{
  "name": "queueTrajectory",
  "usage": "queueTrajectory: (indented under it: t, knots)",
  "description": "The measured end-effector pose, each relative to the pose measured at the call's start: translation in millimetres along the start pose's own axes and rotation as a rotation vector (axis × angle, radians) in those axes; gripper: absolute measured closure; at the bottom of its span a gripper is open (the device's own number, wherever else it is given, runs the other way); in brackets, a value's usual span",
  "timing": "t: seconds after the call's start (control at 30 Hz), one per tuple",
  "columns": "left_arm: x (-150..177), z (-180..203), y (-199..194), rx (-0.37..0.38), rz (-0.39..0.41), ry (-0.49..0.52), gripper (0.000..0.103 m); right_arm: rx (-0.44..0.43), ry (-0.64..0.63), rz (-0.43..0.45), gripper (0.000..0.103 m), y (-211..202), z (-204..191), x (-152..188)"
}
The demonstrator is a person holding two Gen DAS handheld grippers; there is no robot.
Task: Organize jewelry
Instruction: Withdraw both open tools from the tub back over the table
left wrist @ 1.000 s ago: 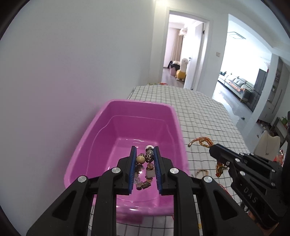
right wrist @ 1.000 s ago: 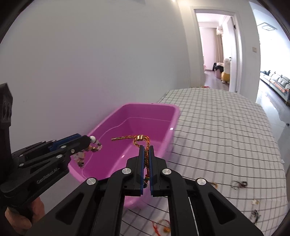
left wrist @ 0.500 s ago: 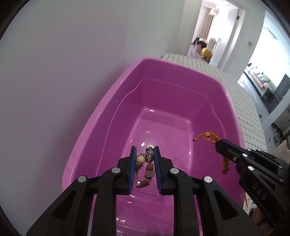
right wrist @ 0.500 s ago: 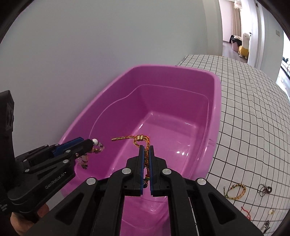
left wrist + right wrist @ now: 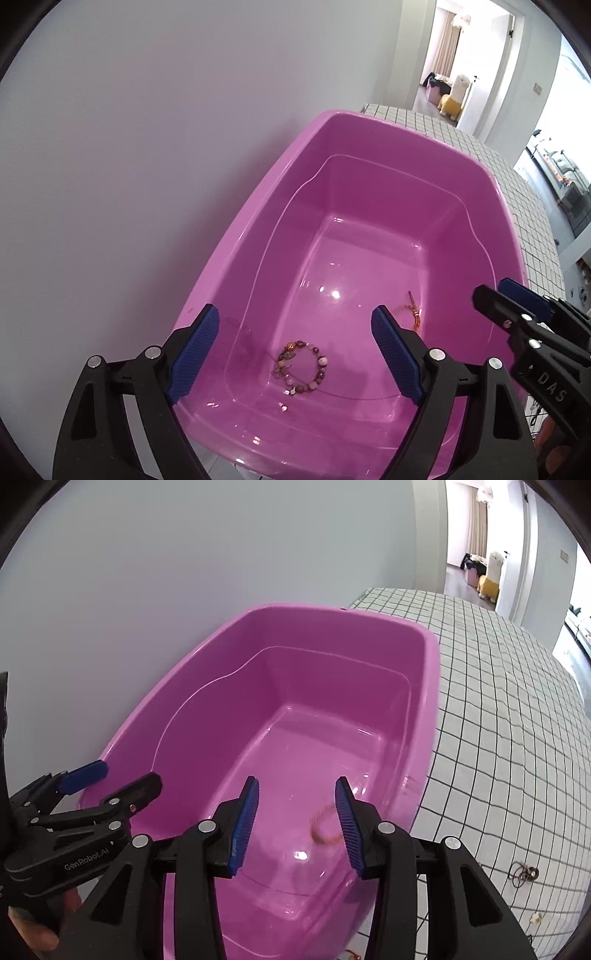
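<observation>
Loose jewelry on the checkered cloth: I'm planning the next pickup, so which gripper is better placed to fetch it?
Probably the right gripper. The dark tangled piece on the checkered cloth lies on its side of the pink bin; the left gripper sits on the wall side. Both jaws are opening, nothing between them.

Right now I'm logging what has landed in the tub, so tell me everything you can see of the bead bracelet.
The bead bracelet is a closed ring of small round beads, mostly pinkish, brown and pale, with a darker cluster on one side. It lies flat on the floor of the pink tub, near the closer end wall. Nothing grips it: it lies below the opening, empty jaws of the left gripper.
</observation>
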State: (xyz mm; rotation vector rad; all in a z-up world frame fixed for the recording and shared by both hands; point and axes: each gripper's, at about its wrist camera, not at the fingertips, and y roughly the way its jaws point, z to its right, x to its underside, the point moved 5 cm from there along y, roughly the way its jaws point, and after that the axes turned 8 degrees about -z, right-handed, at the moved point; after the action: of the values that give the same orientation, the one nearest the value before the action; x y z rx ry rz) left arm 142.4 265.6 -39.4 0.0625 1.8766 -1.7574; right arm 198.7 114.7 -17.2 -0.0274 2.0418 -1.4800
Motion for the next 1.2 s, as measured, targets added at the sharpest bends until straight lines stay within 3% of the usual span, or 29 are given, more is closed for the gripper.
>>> queueTrajectory:
  t: [0.6,0.67,0.97,1.2]
  knots:
    - [13.4,11.2,-34.5,0.019,0.043,0.061,0.013,0.011,0.051,0.050,0.051,-27.8,-6.3,19.5]
    - [18.8,12.0,-36.8,0.026,0.049,0.063,0.008,0.014,0.068,0.061,0.048,-32.5,-5.3,23.8]
    - [52.4,14.7,-50.3,0.055,0.051,0.108,0.008,0.031,0.162,0.110,0.039,-53.5,2.6,56.0]
    - [71.6,24.8,-63.6,0.091,0.088,0.159,0.007,0.067,0.275,0.102,0.039,-73.2,28.6,106.9]
